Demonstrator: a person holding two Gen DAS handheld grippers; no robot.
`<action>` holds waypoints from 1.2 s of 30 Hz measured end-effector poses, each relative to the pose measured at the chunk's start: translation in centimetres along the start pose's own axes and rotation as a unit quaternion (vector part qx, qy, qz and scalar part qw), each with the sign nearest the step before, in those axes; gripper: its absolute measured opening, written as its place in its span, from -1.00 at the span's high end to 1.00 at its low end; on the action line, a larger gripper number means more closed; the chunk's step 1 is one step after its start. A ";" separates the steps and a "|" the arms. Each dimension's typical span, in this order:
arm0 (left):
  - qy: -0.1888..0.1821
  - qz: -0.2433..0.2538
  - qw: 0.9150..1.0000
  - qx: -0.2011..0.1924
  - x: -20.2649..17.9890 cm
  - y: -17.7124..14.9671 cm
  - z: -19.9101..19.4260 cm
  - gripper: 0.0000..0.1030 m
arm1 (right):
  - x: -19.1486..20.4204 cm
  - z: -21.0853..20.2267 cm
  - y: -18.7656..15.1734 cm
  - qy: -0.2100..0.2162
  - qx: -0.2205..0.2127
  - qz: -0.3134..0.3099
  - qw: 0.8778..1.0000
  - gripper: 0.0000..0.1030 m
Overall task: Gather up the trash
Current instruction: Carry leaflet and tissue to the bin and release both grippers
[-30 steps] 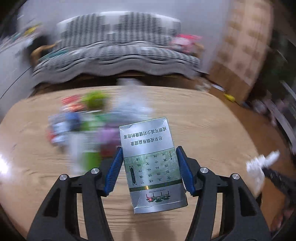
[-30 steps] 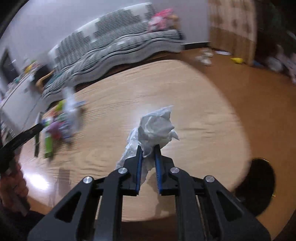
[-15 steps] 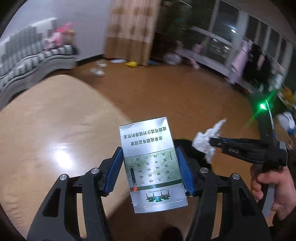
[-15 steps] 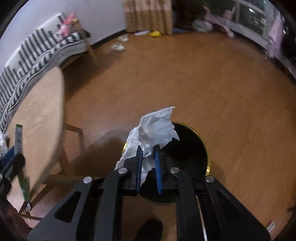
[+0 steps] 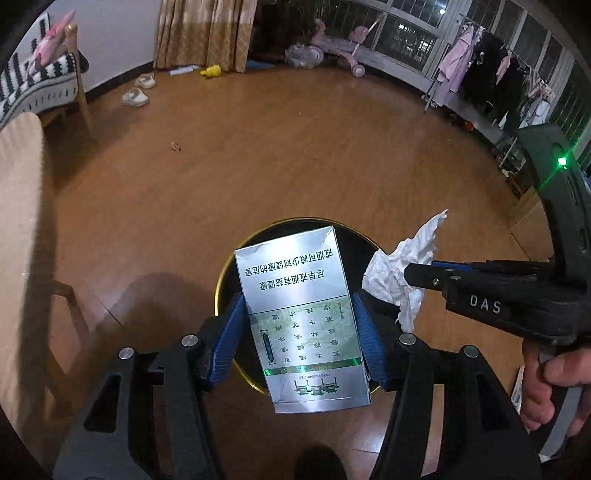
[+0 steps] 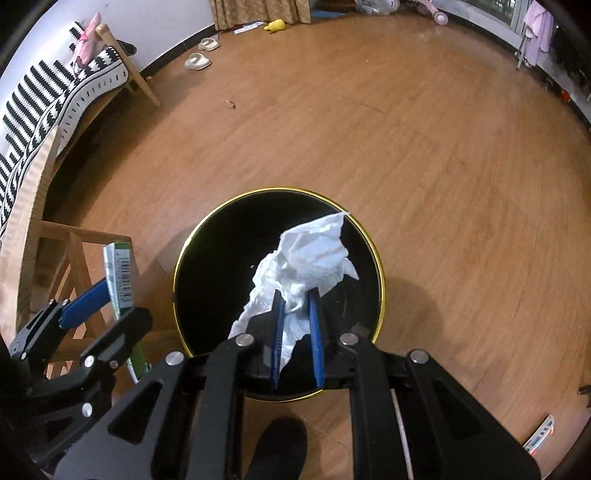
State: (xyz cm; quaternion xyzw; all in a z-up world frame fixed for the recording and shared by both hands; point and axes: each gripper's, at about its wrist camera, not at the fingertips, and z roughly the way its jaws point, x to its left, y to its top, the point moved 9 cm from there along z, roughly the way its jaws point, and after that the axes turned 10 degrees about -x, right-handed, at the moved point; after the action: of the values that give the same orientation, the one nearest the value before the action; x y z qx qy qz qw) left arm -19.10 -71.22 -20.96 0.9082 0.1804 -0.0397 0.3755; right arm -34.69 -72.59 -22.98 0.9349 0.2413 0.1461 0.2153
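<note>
My left gripper (image 5: 300, 314) is shut on a silver and green cigarette box (image 5: 301, 314), held above a black bin with a gold rim (image 5: 223, 273) on the wooden floor. In the right wrist view the same box (image 6: 119, 275) shows edge-on, just left of the bin (image 6: 373, 243), in the left gripper (image 6: 110, 299). My right gripper (image 6: 295, 299) is shut on a crumpled white tissue (image 6: 314, 251) that hangs over the bin's dark opening. The tissue (image 5: 400, 273) and the right gripper (image 5: 415, 273) come in from the right in the left wrist view.
A wooden table edge (image 5: 18, 229) and its legs (image 6: 79, 266) stand left of the bin. A sofa with a striped cover (image 6: 55, 85), slippers (image 6: 197, 61), a yellow toy (image 6: 275, 26) and a clothes rack (image 5: 480, 70) lie farther off. A dark shoe (image 6: 280, 443) sits below the bin.
Both grippers have swung away from the table and dropped toward the floor. They now hang over the bin, with the box and the tissue still gripped.
</note>
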 end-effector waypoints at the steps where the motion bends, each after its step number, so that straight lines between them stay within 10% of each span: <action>1: -0.002 -0.005 1.000 0.002 0.0 0.0 0.3 -0.11 | 0.2 0.0 -0.1 0.001 0.002 0.001 1.000 0.74; 8: -0.002 -0.007 1.000 0.007 -0.2 -0.4 0.7 -0.16 | 0.5 -0.2 0.3 0.004 -0.003 -0.003 1.000 0.73; 14: -0.005 0.008 1.000 0.002 -0.9 -0.9 0.3 -0.63 | -0.2 -1.0 0.6 -0.003 -0.023 0.009 1.000 -0.18; 28: -0.011 0.017 0.999 -0.037 -0.7 0.7 -8.4 -0.81 | 4.7 -6.4 3.3 0.032 -0.078 -0.003 0.996 -0.22; 36: 0.096 -0.032 0.992 -0.080 11.4 0.1 -21.0 -0.84 | 18.8 -10.9 4.1 0.108 -0.114 -0.074 0.985 -0.24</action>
State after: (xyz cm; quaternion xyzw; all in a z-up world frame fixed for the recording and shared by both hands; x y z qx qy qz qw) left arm -9.81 -53.27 -8.27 0.8687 0.2472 0.0501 0.4264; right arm -21.37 -62.51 -8.39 0.8625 0.3135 0.2559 0.3037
